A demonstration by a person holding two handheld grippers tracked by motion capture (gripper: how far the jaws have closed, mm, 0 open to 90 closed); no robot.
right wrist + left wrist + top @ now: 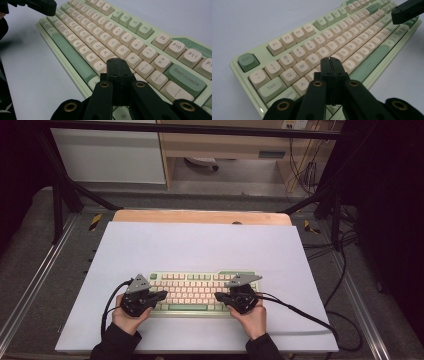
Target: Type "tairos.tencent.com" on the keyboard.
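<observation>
— Two grippers on screen, both mine. What do you make of the left gripper [161, 295]?

— Jaws pressed flat together, nothing pinched between them. In the high view it sits lower left of centre, its tip over the left end of the mechanical keyboard [202, 293]. In the left gripper view its closed tip [331, 60] hangs over the letter keys, bottom centre of the frame, near the R key [322, 51].

— And the right gripper [218, 296]?

— Same story: jaws fully together, holding nothing. It lies lower right of centre in the high view, its tip over the right part of the keys. In the right gripper view the tip [116, 60] sits bottom centre, just below the K key [106, 54] and the P key [133, 59]. I cannot tell whether either tip touches a key.

— Where's the keyboard itself?

— Pale green case, cream keys, green space bar [187, 307]. It lies on the white board [200, 245] in the lower middle of the high view, between my two hands, long side running left to right.
</observation>
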